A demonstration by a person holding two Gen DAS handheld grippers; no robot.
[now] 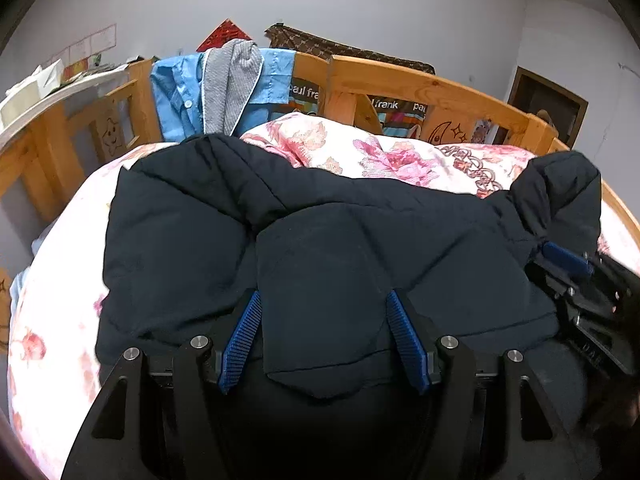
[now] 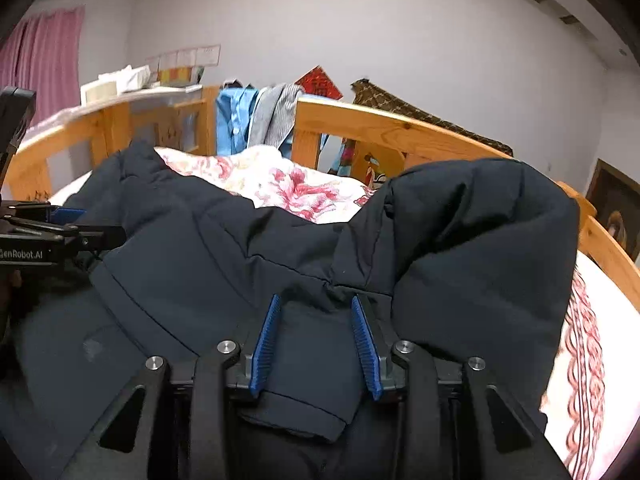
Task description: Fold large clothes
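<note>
the dark navy puffer jacket (image 1: 328, 248) lies spread across the flowered quilt (image 1: 400, 156) on the wooden bed (image 1: 420, 88), its near edge bunched up toward both grippers. it looks bulky and soft, thickly padded, probably light for its size, with a smooth shell that may well slip and spring open again after a fold. the best holds seem to be stitched edges: hem, cuff, or a seam, where the cloth is flatter and a claw can bite through the padding.

the left gripper (image 1: 326, 344) has its blue-padded fingers (image 1: 242, 344) set apart, a pointed flap of the jacket lying between them; the flap does not appear pinched, so i judge the claw spread rather than clamped. the right gripper (image 2: 318, 344) stands with its fingers nearer together around a sleeve-like fold ending in a cuff (image 2: 296, 412); whether the pads actually press the cloth i cannot tell.

the left view shows the jacket's left side lying flat on the quilt, and the right gripper at the far edge beside a raised lump. the right view alone shows that lump as a tall hood-like bulge (image 2: 480, 232) standing just beside the claw, the pink curtain (image 2: 44, 64), and the left gripper off to the side. a blue shirt (image 1: 180, 96) hangs over the rail in both.
</note>
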